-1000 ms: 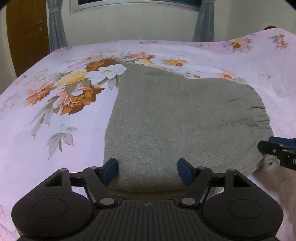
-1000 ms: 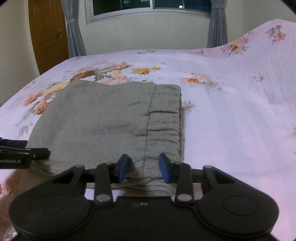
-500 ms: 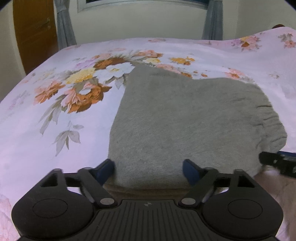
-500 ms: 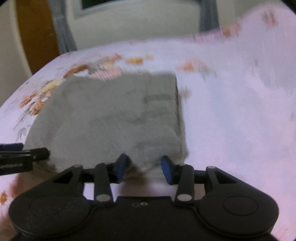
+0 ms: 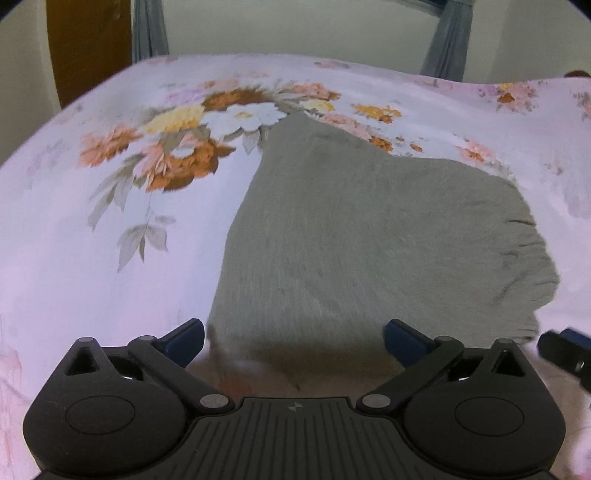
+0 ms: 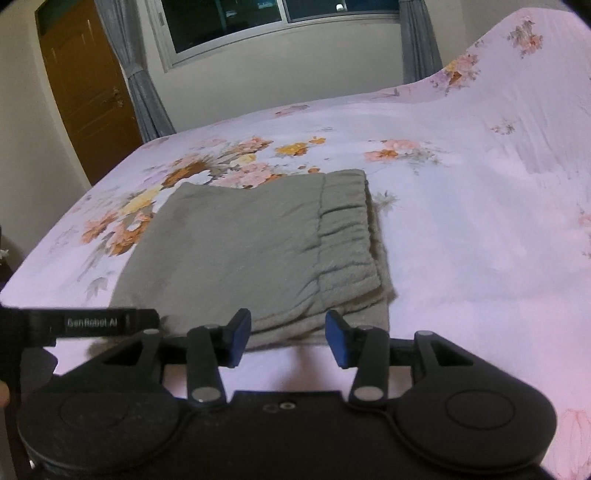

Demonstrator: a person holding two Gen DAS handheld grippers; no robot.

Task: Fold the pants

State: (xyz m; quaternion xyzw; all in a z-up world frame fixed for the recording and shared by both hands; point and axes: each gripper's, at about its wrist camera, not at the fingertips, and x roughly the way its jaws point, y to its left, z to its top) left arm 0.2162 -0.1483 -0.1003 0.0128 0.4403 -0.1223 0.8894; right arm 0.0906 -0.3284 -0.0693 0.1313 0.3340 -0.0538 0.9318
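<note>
The grey pants [image 5: 369,240] lie folded in a compact stack on the floral bed sheet [image 5: 92,288]. In the right wrist view the pants [image 6: 251,254] show their elastic waistband [image 6: 347,232] on the right side. My left gripper [image 5: 293,338] is open wide and empty, just short of the stack's near edge. My right gripper [image 6: 288,336] is open and empty, raised a little above the near right corner of the stack. The left gripper's body [image 6: 92,321] shows at the left of the right wrist view.
The pink floral sheet [image 6: 480,240] covers the whole bed and rises at the far right. A brown door [image 6: 88,92], grey curtains [image 6: 147,99] and a window [image 6: 280,22] stand behind the bed.
Both grippers have pulled back and lifted from the stack's near edge. The left jaws have opened wider. The pants stay in place.
</note>
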